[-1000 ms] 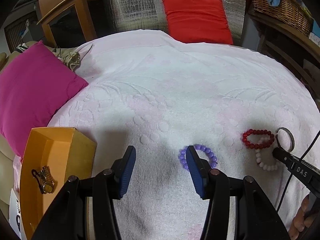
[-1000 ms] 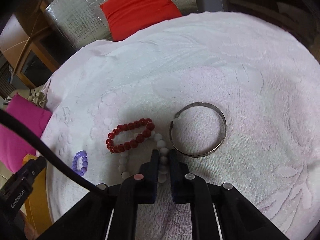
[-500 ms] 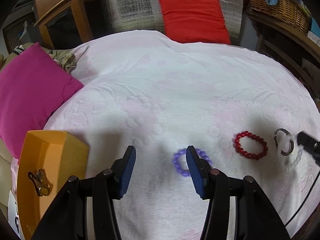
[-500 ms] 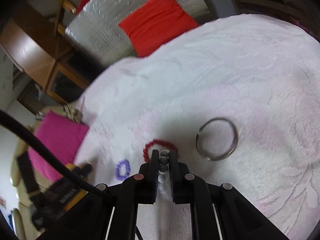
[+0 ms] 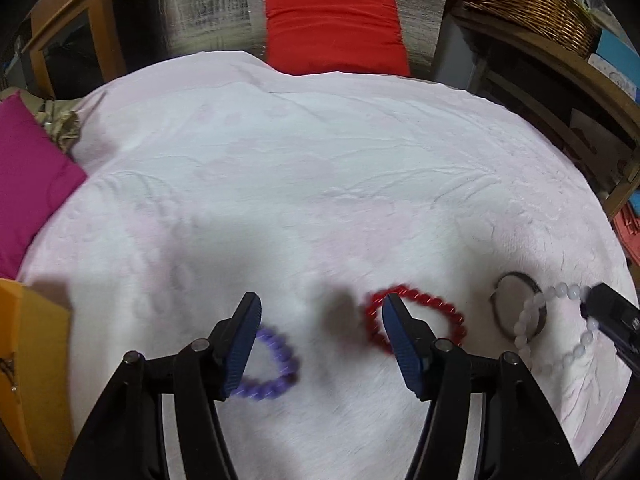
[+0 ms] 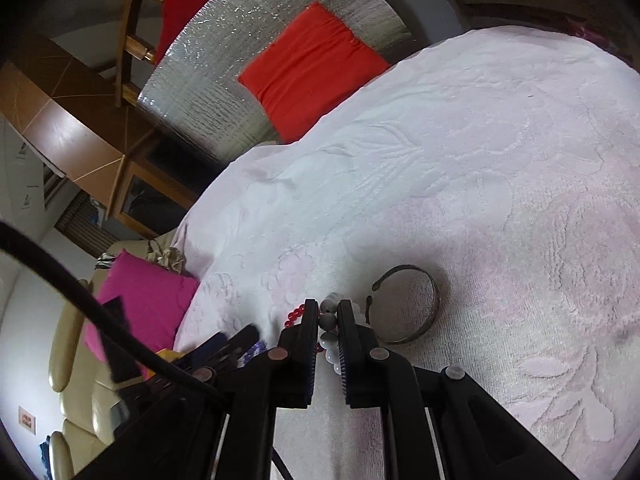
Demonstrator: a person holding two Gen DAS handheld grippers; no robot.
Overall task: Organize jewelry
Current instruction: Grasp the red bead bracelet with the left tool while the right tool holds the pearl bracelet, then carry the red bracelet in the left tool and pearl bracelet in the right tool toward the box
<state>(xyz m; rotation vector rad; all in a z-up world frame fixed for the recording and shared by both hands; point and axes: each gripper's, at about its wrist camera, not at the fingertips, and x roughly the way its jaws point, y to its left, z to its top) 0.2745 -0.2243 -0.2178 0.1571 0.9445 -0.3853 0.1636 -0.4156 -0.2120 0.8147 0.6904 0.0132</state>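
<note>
Two tongs: right tongs (image 6: pixel 328 320) clamped on white bead bracelet (image 5: pixel 532 320); left tongs (image 5: pixel 320 312), just widened and empty, should be centred over purple bracelet (image 5: pixel 272 364).

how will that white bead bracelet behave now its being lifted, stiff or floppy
Probably floppy: the white beaded bracelet hangs in a loose, stretched loop from the right tongs, which are shut on a few beads. It likely swings as it is carried. The round, smooth-looking beads might slip in the pinch. It seems light, since a small grip holds it.
</note>
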